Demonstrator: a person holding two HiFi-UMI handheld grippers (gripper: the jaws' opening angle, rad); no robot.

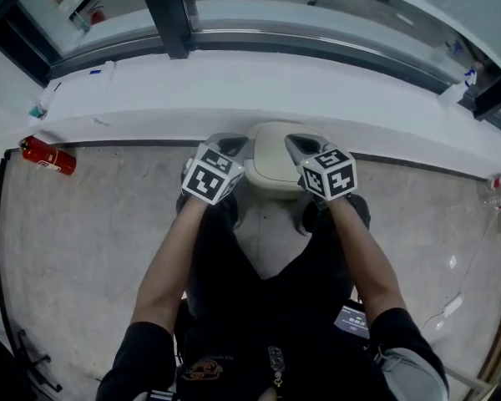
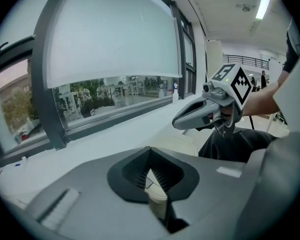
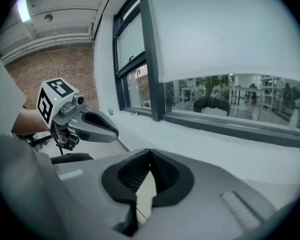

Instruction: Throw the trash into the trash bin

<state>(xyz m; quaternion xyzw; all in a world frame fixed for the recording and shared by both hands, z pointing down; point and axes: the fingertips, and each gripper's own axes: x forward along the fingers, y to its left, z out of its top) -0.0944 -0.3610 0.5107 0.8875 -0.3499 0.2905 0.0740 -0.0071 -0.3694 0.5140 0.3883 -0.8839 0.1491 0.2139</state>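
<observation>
Head view: left tool (image 1: 231,146), right tool (image 1: 298,147) clenched empty, flanking beige trash bin (image 1: 271,175).

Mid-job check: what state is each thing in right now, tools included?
Left tool: shut, empty.
Right tool: shut, empty.
Bin: upright, lid looks closed.
Extinguisher: lying on its side.

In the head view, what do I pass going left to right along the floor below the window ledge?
First the red fire extinguisher → left claw → beige trash bin → right claw.
</observation>
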